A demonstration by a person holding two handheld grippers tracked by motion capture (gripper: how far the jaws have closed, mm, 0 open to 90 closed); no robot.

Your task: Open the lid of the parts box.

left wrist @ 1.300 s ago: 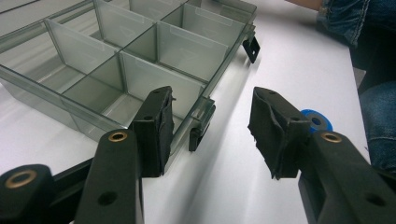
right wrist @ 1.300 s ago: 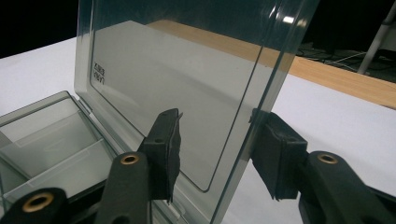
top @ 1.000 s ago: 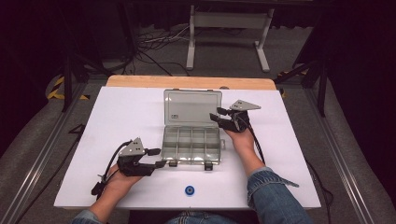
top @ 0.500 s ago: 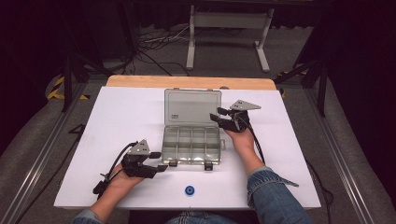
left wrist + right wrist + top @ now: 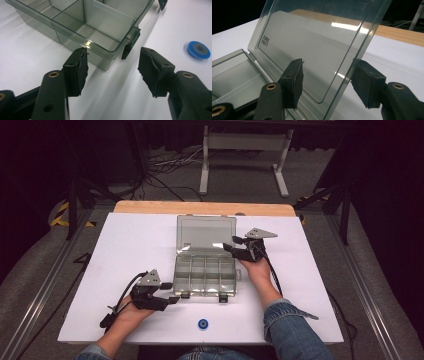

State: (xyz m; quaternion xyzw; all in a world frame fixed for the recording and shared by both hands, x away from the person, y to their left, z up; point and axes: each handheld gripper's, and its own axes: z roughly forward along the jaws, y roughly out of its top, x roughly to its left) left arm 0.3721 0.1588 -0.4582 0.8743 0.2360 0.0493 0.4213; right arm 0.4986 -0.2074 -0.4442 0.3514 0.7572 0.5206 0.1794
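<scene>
A clear plastic box sits near the middle of the white bench, its divided tray toward the near edge and its lid raised toward the far edge. The left gripper lies low on the bench at the tray's near left corner; in the left gripper view its jaws stand apart and released, the box corner just ahead of them, one pad close under the rim but gripping nothing, and a black latch on the box's front wall between the jaws farther off. The right gripper is at the lid's right edge, held by the right hand. In the right gripper view the lid stands tilted between the jaws, its edge passing between them; the jaws have just been opening, and neither pad presses on the plastic, so the gripper is released with the lid between the jaws. A small blue disc lies near the bench's near edge, in front of the box and apart from it; it also shows to the right in the left gripper view.
</scene>
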